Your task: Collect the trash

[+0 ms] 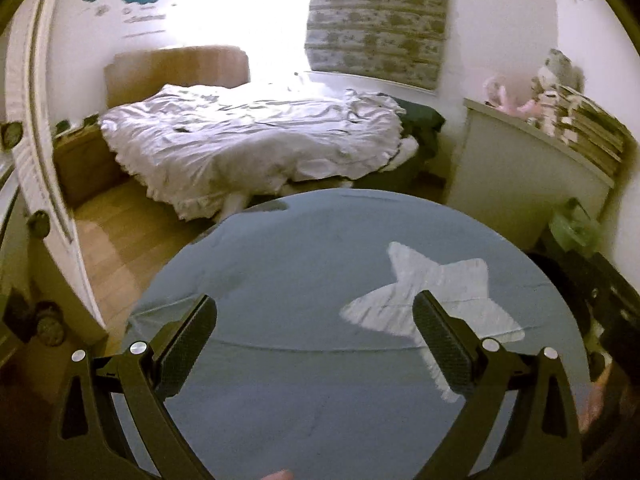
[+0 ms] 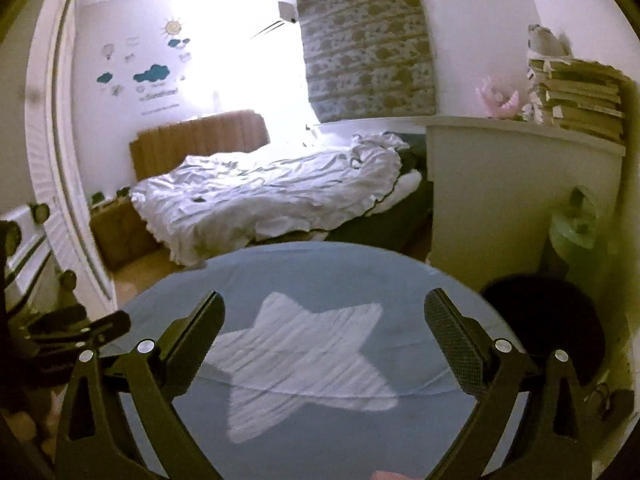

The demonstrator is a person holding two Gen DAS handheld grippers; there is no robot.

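No readable text (wall lettering [image 2: 158, 97] blurred).

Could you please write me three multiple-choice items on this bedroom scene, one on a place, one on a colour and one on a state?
1. Where does the white star lie?
A. on the round blue rug
B. on the bed
C. on the white cabinet

2. What colour is the bag beside the white cabinet?
A. red
B. green
C. black

3. How do the right tongs stand?
A. shut on a wrapper
B. shut on nothing
C. open, nothing between them

Answers:
1. A, the star shape sits within the round blue rug, in front of the bed.
2. B, the green bag shows pale green at the cabinet's right.
3. C, both fingers stand wide apart with only rug seen between them.
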